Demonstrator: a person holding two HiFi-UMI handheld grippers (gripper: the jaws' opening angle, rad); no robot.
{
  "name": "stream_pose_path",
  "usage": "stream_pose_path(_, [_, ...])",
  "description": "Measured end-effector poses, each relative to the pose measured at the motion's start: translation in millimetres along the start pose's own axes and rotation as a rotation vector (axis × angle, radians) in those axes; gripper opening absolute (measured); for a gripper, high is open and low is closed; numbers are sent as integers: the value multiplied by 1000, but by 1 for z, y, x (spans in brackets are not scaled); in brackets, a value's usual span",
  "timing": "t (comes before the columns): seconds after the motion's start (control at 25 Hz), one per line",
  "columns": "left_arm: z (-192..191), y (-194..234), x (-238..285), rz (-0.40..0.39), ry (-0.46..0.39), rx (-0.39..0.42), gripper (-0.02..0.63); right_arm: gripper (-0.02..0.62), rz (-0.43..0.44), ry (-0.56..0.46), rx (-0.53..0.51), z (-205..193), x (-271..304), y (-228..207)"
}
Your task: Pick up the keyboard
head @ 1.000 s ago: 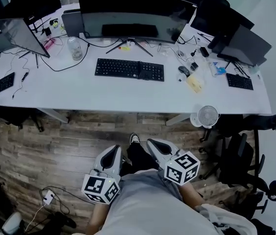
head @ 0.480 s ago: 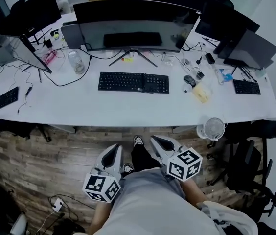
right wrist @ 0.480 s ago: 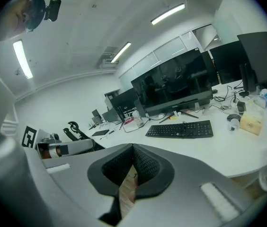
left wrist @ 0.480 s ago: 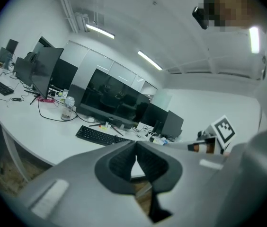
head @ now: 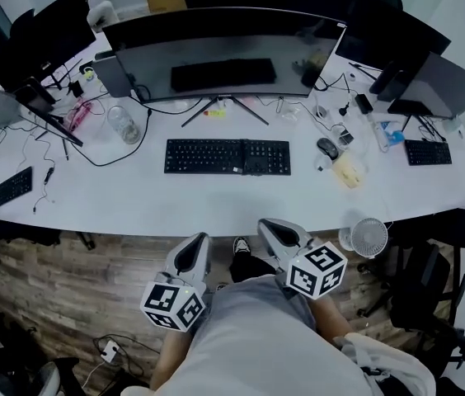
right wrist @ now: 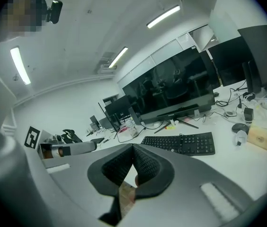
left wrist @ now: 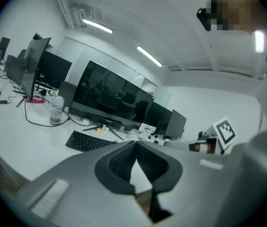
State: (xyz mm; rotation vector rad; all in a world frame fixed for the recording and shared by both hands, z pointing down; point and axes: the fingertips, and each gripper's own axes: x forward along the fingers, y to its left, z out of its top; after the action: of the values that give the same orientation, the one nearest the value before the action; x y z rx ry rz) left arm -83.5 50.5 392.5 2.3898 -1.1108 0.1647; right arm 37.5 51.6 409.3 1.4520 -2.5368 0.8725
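The black keyboard (head: 227, 156) lies flat on the white desk (head: 216, 209), just before the wide monitor (head: 220, 52).

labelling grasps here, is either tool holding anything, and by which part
Nothing is held. The left tool and right tool are shut and empty, short of the desk; the keyboard lies untouched on it.

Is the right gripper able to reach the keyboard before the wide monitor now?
Probably yes: the desk in front of the keyboard is bare, though the right gripper hangs short of its edge with fingers shut.
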Motion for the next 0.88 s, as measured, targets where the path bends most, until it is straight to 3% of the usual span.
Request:
stream_pose_path(0.52, [19,14,78,74,10,33,0,2,57,0,-27,41,36,-66])
stream_pose_path(0.88, [21,24,103,124,15,1,0,5,100,5,-68,51,52,-93])
